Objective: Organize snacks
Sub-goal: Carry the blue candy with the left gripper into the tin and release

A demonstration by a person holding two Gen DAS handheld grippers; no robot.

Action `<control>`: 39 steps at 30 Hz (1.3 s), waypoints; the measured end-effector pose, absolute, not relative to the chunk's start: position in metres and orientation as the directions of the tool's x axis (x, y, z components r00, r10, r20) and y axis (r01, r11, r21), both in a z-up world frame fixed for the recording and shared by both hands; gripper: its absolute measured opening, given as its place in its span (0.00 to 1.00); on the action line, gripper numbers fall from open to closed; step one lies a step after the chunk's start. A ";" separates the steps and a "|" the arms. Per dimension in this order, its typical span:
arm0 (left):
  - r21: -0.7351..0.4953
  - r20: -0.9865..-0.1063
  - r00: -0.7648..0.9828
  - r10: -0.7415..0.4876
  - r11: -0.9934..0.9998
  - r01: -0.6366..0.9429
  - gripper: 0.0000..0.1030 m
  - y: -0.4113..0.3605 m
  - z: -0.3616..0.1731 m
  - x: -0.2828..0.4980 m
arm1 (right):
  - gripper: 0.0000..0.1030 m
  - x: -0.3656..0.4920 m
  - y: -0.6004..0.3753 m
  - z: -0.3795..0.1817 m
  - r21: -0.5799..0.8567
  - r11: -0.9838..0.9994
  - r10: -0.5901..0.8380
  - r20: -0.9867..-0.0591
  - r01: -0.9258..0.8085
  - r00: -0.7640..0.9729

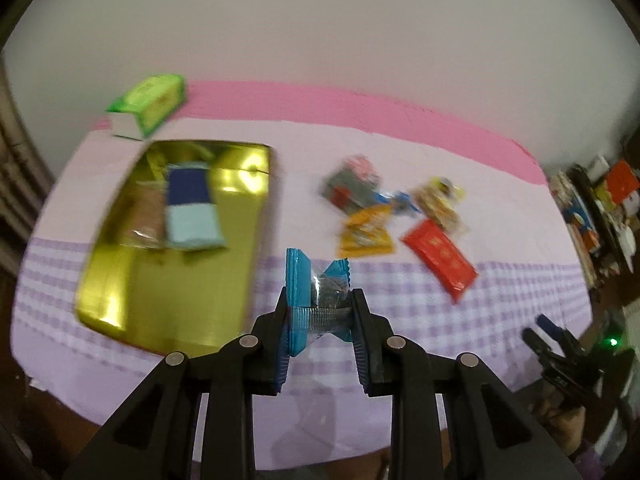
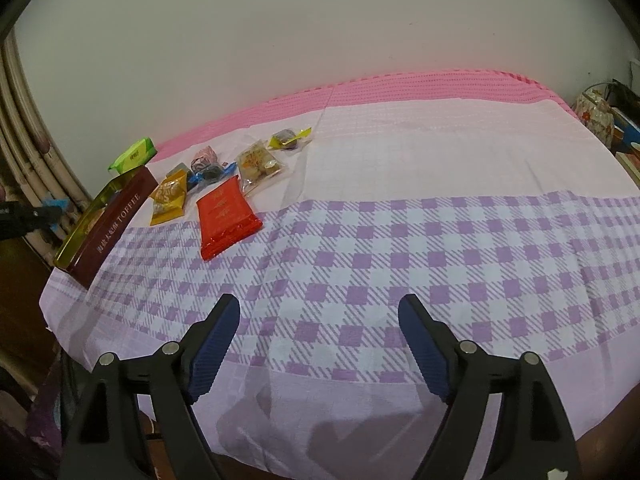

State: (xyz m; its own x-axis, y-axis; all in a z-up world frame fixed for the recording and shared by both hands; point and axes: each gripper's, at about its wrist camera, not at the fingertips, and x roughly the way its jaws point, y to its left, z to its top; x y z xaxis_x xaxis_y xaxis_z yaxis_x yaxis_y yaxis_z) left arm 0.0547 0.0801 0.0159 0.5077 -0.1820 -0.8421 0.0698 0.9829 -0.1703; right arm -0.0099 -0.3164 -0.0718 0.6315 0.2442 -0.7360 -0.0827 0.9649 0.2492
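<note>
My left gripper (image 1: 320, 300) is shut on a small blue-wrapped snack (image 1: 316, 292), held in the air above the checked cloth. To its left lies the open gold tin (image 1: 120, 300) with a blue-and-pale packet (image 1: 192, 212) and a brownish packet inside. A loose pile of snacks lies further right: an orange packet (image 1: 364, 232), a red packet (image 1: 440, 256) and several others. In the right wrist view my right gripper (image 2: 320, 312) stands open over bare cloth with nothing between its fingers; the tin (image 2: 108, 220), red packet (image 2: 224, 216) and orange packet (image 2: 170, 198) lie at the far left.
A green box (image 1: 150, 104) sits behind the tin near the pink strip of the cloth. The table (image 2: 400, 240) wears a purple checked cloth. Shelves with clutter stand at the right edge (image 1: 600, 208). A wall runs behind the table.
</note>
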 end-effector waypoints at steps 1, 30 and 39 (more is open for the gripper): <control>-0.157 -0.841 0.516 -0.161 0.986 0.052 0.27 0.090 0.016 0.056 | 0.78 -0.010 -0.316 -0.072 0.248 0.965 0.243 -0.736 -0.082 0.632; 0.037 -0.876 0.474 0.094 0.991 -0.127 0.27 0.199 -0.053 0.107 | 0.84 -0.003 -0.313 -0.077 0.221 0.972 0.221 -0.761 -0.077 0.610; 0.079 -0.882 0.455 0.121 0.991 -0.111 0.27 0.201 -0.067 0.112 | 0.84 -0.002 -0.311 -0.078 0.217 0.973 0.218 -0.766 -0.077 0.605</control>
State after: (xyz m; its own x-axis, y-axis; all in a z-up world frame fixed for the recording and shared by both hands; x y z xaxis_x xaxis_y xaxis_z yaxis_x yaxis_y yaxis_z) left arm 0.1124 0.2010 -0.0671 0.4550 0.1214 -0.8822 -0.1110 0.9907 0.0791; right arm -0.0017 -0.3110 -0.0783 0.6050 0.2180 -0.7658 -0.0766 0.9733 0.2166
